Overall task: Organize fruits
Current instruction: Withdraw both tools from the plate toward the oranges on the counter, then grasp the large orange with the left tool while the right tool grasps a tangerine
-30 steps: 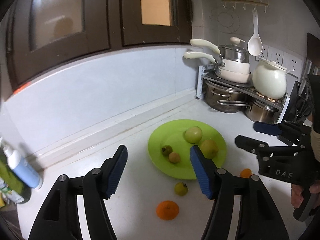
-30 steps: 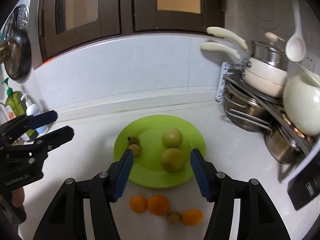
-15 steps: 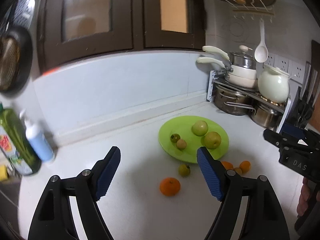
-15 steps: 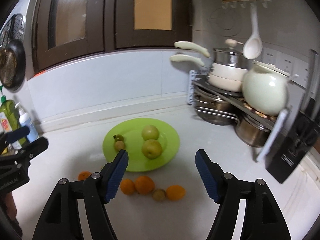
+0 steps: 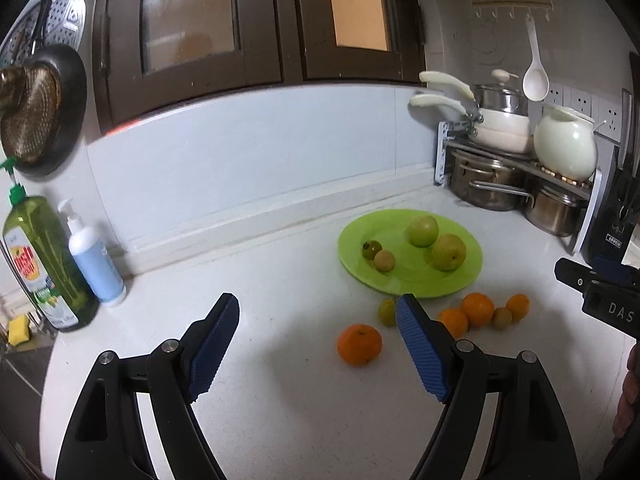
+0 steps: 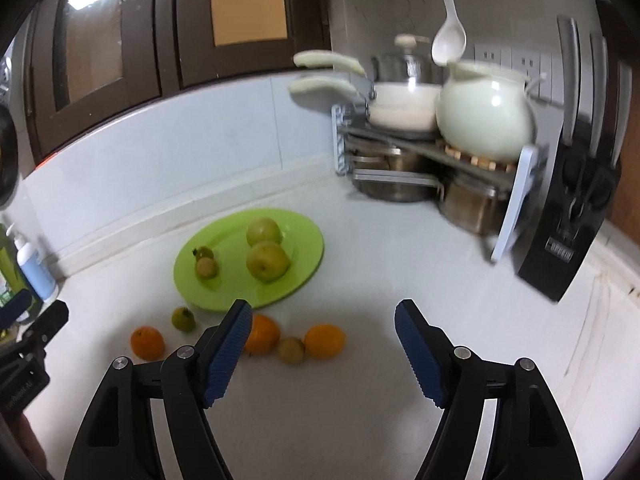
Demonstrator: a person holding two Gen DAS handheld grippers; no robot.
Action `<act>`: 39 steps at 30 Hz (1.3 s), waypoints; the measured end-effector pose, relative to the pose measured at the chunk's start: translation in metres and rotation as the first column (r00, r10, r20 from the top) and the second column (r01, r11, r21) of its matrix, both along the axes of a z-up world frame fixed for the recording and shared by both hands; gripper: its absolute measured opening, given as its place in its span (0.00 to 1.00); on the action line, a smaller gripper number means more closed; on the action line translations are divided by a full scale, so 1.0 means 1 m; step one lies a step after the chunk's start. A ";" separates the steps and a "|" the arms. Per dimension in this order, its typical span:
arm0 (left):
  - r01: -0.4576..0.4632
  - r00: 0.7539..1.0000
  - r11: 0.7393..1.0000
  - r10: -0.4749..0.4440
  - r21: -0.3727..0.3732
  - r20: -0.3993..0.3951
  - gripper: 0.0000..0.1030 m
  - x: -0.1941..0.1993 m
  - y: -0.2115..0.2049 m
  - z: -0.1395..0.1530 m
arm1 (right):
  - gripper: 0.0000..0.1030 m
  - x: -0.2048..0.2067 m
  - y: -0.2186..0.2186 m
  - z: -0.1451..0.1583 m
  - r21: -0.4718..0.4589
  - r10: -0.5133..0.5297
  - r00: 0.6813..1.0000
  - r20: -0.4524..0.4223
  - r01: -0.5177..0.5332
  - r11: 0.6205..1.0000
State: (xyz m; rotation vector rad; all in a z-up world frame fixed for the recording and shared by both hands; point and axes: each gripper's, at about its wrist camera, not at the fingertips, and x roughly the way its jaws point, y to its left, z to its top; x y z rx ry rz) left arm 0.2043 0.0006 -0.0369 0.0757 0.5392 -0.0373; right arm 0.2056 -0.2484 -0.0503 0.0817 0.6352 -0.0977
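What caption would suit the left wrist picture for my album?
Open left claw over a white counter, facing a green plate of greenish fruit and loose oranges in front.

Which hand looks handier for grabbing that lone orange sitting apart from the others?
Probably the left: the lone orange lies just ahead between the left tool's open pads, while it sits off to the side of the right tool.
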 end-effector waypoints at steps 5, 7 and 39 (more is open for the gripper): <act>0.002 0.999 1.000 -0.002 -0.015 -0.052 0.78 0.012 -0.003 -0.014 | 0.72 0.008 -0.005 -0.013 0.013 -0.007 0.999 -0.042 0.008 1.000; 0.002 0.998 1.000 -0.003 -0.018 -0.070 0.78 0.017 -0.005 -0.019 | 0.72 0.012 -0.006 -0.017 0.012 -0.008 0.998 -0.055 0.009 1.000; 0.072 0.954 0.996 -0.086 -0.059 -0.288 0.43 0.076 -0.025 -0.080 | 0.44 0.072 -0.019 -0.080 0.107 0.046 0.974 -0.220 -0.023 0.994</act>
